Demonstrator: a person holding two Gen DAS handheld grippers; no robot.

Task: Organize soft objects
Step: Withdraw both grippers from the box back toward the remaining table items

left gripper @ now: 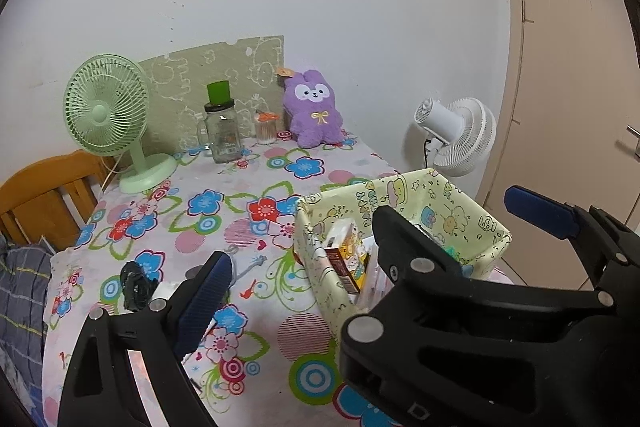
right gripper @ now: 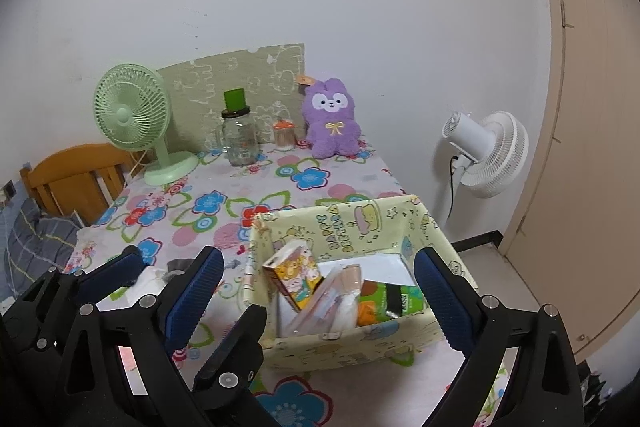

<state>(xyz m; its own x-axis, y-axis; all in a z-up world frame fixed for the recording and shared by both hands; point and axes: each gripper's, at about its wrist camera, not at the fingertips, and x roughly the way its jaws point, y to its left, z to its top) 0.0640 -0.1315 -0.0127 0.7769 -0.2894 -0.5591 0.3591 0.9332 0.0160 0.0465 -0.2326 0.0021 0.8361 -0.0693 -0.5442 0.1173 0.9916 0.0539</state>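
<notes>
Your purple plush rabbit (right gripper: 331, 125) sits upright at the table's far edge (right gripper: 340, 195) against the wall, ears up, face toward you. Your left gripper (left gripper: 384, 247) and right gripper (right gripper: 320, 287) both stand spread wide, empty.

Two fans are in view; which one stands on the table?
The green fan, with its round base on the floral tablecloth at the back left. The white fan stands off the table, right, near the wall.
</notes>
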